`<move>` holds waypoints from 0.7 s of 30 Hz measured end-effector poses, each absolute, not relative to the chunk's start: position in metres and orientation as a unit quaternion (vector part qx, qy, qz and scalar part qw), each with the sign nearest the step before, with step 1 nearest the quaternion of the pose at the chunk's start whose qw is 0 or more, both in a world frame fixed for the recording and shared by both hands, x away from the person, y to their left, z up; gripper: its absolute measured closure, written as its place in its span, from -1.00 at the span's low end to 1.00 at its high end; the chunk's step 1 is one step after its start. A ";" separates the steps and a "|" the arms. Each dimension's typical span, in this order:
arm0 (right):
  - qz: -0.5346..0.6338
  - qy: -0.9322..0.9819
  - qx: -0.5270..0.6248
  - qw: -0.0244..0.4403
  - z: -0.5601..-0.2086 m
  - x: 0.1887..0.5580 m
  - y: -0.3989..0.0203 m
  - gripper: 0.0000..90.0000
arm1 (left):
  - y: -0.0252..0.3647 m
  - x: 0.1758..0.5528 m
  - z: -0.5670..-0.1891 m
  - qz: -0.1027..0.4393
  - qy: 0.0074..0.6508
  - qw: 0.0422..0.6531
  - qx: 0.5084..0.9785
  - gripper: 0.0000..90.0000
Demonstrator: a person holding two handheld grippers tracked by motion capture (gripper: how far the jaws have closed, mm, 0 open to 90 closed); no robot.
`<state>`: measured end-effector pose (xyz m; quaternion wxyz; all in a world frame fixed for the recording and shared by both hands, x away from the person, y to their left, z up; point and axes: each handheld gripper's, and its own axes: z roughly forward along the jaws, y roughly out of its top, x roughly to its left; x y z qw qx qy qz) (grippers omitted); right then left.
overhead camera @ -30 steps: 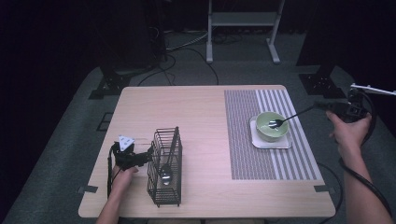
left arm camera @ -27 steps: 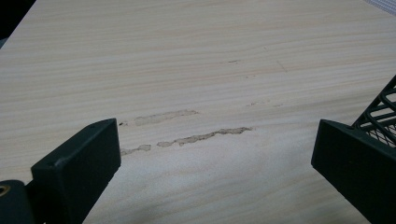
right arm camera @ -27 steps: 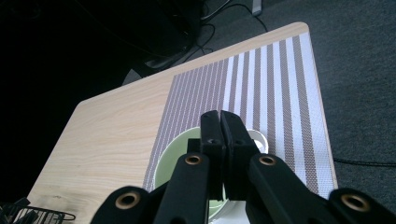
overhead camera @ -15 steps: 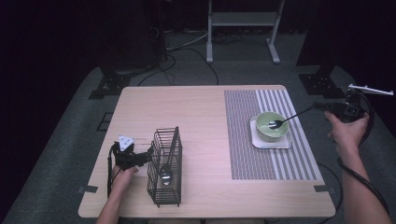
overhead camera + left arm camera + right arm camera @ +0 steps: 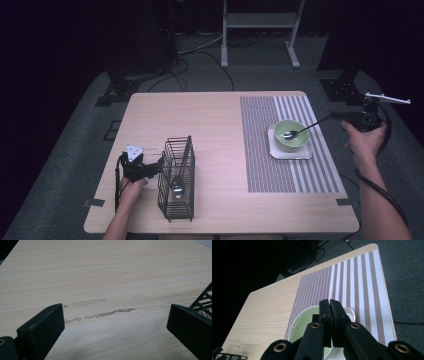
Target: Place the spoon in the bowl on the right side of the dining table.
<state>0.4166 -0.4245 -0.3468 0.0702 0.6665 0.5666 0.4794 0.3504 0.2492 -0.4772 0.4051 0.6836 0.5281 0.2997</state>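
Carefully, the right gripper, jaws pinching a spoon resting in the green bowl, should lift level toward the rack; left gripper stands spread beside it.

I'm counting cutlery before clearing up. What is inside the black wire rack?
One spoon stands in the black wire rack, bowl end low, handle leaning up toward the rim. The wires and the rack's near side cover part of the inside, so anything lying flat there cannot be made out.
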 end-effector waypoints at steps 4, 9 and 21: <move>0.477 0.569 0.666 0.067 -0.350 0.419 -0.422 0.96 | 0.249 0.350 -0.477 0.299 0.528 0.406 0.683 -0.99; 0.477 0.569 0.667 0.063 -0.353 0.420 -0.421 0.96 | 0.249 0.350 -0.477 0.300 0.528 0.407 0.682 -0.99; 0.476 0.565 0.671 0.059 -0.363 0.423 -0.423 0.96 | 0.250 0.349 -0.477 0.301 0.530 0.408 0.680 -0.99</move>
